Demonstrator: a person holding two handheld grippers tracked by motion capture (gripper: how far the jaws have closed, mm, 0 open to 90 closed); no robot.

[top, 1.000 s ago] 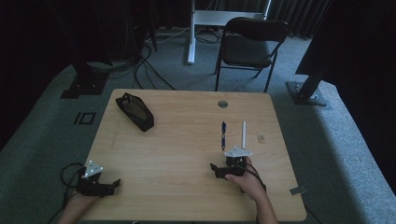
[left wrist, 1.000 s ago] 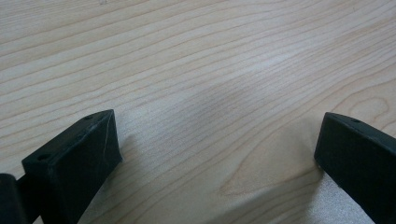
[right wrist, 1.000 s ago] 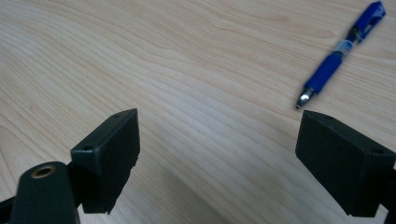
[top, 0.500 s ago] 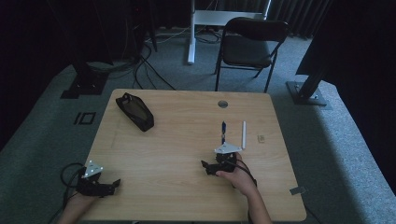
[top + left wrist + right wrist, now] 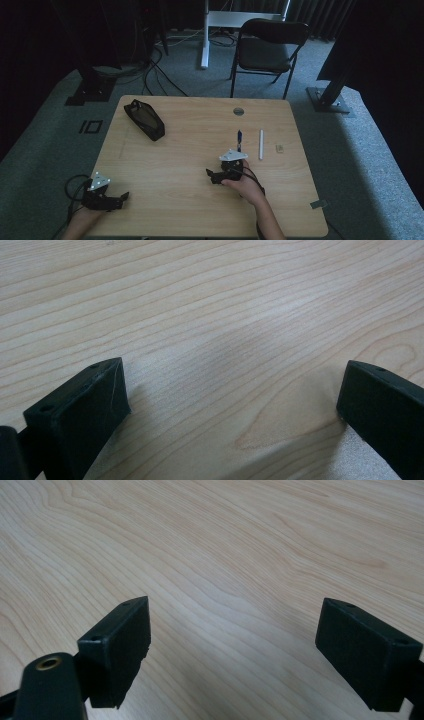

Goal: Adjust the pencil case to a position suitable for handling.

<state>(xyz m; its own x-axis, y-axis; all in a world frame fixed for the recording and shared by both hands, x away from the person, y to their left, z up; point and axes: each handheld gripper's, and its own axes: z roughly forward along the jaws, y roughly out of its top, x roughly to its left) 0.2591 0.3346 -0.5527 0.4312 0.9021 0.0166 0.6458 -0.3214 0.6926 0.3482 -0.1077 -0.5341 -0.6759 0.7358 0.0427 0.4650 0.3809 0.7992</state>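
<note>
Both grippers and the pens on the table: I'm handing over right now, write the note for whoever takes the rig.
Left gripper: open, nothing between its jaws, low over the near left corner of the table.
Right gripper: open, nothing held, just on the near side of the dark pen, jaws pointing left, away from it.
Things: dark pen and white pen lie side by side, apart, right of centre; a small tan piece lies right of them; the black pouch lies at the far left.
Done: nothing grasped or moved into the pouch.
Left: probably turn the right gripper toward the pens and pick one up.
</note>
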